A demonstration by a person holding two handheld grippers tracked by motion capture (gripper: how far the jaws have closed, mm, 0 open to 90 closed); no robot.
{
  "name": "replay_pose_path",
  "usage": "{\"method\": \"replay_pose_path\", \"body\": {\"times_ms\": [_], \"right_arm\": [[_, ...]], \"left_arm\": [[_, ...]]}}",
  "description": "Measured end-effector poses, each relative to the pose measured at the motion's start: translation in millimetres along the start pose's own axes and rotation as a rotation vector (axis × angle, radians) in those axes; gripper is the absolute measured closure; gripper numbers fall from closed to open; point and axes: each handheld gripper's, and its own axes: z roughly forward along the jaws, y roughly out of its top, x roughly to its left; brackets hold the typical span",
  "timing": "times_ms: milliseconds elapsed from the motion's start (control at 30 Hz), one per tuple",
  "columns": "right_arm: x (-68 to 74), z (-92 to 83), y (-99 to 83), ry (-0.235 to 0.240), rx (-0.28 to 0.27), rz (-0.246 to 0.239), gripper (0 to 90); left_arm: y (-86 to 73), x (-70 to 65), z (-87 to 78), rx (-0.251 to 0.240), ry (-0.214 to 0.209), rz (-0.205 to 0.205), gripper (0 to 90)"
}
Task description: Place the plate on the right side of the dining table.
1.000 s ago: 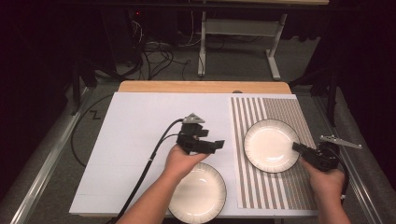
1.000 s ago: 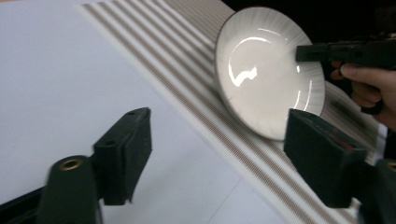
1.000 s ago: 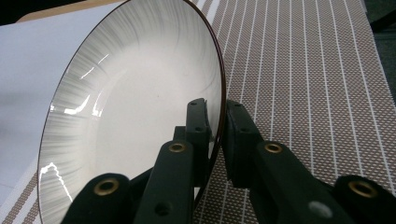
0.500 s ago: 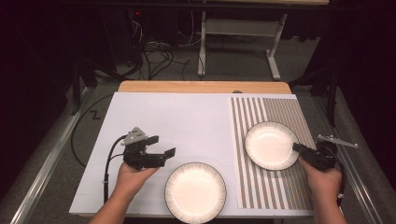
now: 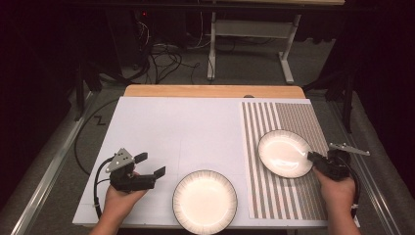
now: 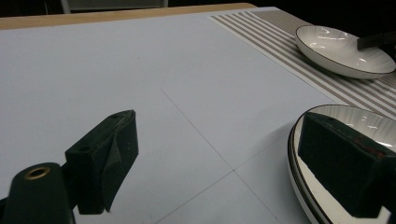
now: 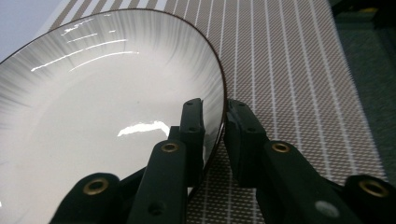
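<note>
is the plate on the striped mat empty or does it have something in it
Empty: the plate on the striped mat shows a bare, glossy white inside in the high view and the right gripper view.

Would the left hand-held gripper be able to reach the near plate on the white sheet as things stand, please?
Probably yes: the left hand-held gripper has open jaws pointing toward the near plate, with bare white sheet between them and nothing in the way.

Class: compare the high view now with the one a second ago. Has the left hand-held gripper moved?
Yes. The left hand-held gripper has moved left, from just above the near plate to that plate's left side, over the white sheet. Its jaws have just been opening, empty.
</note>
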Motion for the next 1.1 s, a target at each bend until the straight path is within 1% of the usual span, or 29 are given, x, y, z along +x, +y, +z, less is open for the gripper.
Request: {"method": "replay_pose_path", "body": {"times_ms": [33, 67, 100, 133, 167, 200, 233, 267, 300, 333, 367, 400, 433, 467, 500, 533, 567, 633, 667, 700, 733, 767, 833, 867, 900, 933, 967, 1000, 1100], "right_arm": [[0.0, 0.0, 0.0, 0.000, 0.000, 0.000, 79.4], [-0.3, -5.0, 0.8, -0.003, -0.038, -0.011, 73.9], [-0.3, -5.0, 0.8, -0.003, -0.038, -0.011, 73.9], [-0.3, -10.8, 1.1, 0.000, -0.074, -0.023, 69.3], [-0.3, -10.8, 1.1, 0.000, -0.074, -0.023, 69.3], [2.8, -17.4, 0.1, 0.023, -0.107, -0.045, 63.3], [2.8, -17.4, 0.1, 0.023, -0.107, -0.045, 63.3], [8.0, -21.3, -1.7, 0.051, -0.131, -0.081, 57.2], [12.7, -24.1, -2.9, 0.060, -0.149, -0.113, 54.1], [15.6, -25.9, -3.6, 0.077, -0.161, -0.123, 51.3], [15.6, -25.9, -3.6, 0.077, -0.161, -0.123, 51.3], [19.5, -28.0, -4.3, 0.105, -0.176, -0.135, 47.6], [25.4, -30.1, -4.8, 0.134, -0.186, -0.151, 42.8], [29.4, -31.3, -5.1, 0.149, -0.190, -0.159, 40.5], [42.5, -34.5, -6.4, 0.194, -0.205, -0.193, 34.8], [42.5, -34.5, -6.4, 0.194, -0.205, -0.193, 34.8], [47.0, -35.4, -6.9, 0.209, -0.210, -0.205, 32.5], [61.0, -38.1, -9.2, 0.251, -0.216, -0.240, 26.9], [71.2, -40.7, -10.7, 0.280, -0.228, -0.261, 21.4], [77.1, -42.1, -12.1, 0.294, -0.234, -0.270, 18.7], [77.1, -42.1, -12.1, 0.294, -0.234, -0.270, 18.7], [83.1, -43.5, -13.6, 0.311, -0.242, -0.281, 16.2], [98.3, -46.9, -17.5, 0.346, -0.254, -0.325, 10.9], [101.3, -47.6, -18.2, 0.351, -0.255, -0.331, 8.5], [109.4, -49.5, -19.9, 0.369, -0.258, -0.347, 4.0], [113.1, -50.5, -20.7, 0.375, -0.260, -0.352, 2.3], [120.6, -52.9, -22.4, 0.389, -0.267, -0.363, 0.8], [124.0, -54.5, -23.3, 0.397, -0.275, -0.368, 0.8], [129.8, -57.9, -24.8, 0.415, -0.286, -0.374, 0.8]], "left_arm": [[0.0, 0.0, 0.0, 0.000, 0.000, 0.000, 12.5], [-1.9, 0.5, 0.2, 0.001, 0.004, 0.005, 12.1], [-3.1, 0.8, 0.7, 0.003, 0.007, 0.007, 12.1], [-3.6, 1.0, 0.5, 0.009, 0.015, 0.016, 11.5], [-4.5, 0.7, 0.9, 0.010, 0.013, 0.016, 11.5], [-5.5, 0.9, 0.3, 0.004, 0.014, 0.015, 11.2], [-5.9, 1.1, -0.2, 0.003, 0.014, 0.013, 11.2], [-6.3, 1.3, -0.9, -0.001, 0.020, 0.012, 10.9], [-7.0, 1.3, -1.5, -0.003, 0.016, 0.009, 10.9], [-7.2, 1.3, -2.2, -0.006, 0.021, 0.011, 10.7], [-7.7, 1.0, -2.3, -0.008, 0.018, 0.009, 10.7], [-8.1, 0.8, -2.9, -0.010, 0.022, 0.012, 10.5], [-8.3, 0.5, -3.2, -0.012, 0.024, 0.012, 10.0], [-8.1, 0.3, -4.1, -0.015, 0.030, 0.018, 9.9], [-8.1, 0.2, -4.4, -0.020, 0.023, 0.012, 9.6], [-8.1, 0.1, -5.1, -0.024, 0.023, 0.007, 9.6], [-8.0, -0.1, -5.6, -0.029, 0.022, 0.001, 9.4], [-7.8, -0.6, -6.7, -0.035, 0.020, 0.000, 8.6], [-7.8, -0.9, -6.9, -0.039, 0.020, -0.002, 8.1], [-7.6, -0.8, -7.7, -0.040, 0.023, 0.004, 7.7], [-7.5, -1.0, -7.9, -0.042, 0.024, 0.004, 7.7], [-7.5, -1.2, -7.9, -0.042, 0.018, 0.001, 7.4], [-7.7, -1.2, -8.5, -0.046, 0.014, -0.003, 6.1], [-7.6, -1.6, -9.0, -0.049, 0.015, -0.005, 5.6], [-7.2, -1.5, -9.7, -0.051, 0.020, -0.001, 4.2], [-7.1, -1.9, -9.8, -0.053, 0.013, -0.005, 3.5], [-6.7, -2.1, -10.5, -0.056, 0.016, -0.004, 1.6], [-6.2, -2.5, -11.1, -0.059, 0.019, -0.004, 0.2], [-4.7, -3.9, -13.8, -0.073, 0.034, 0.005, 0.1]]}}
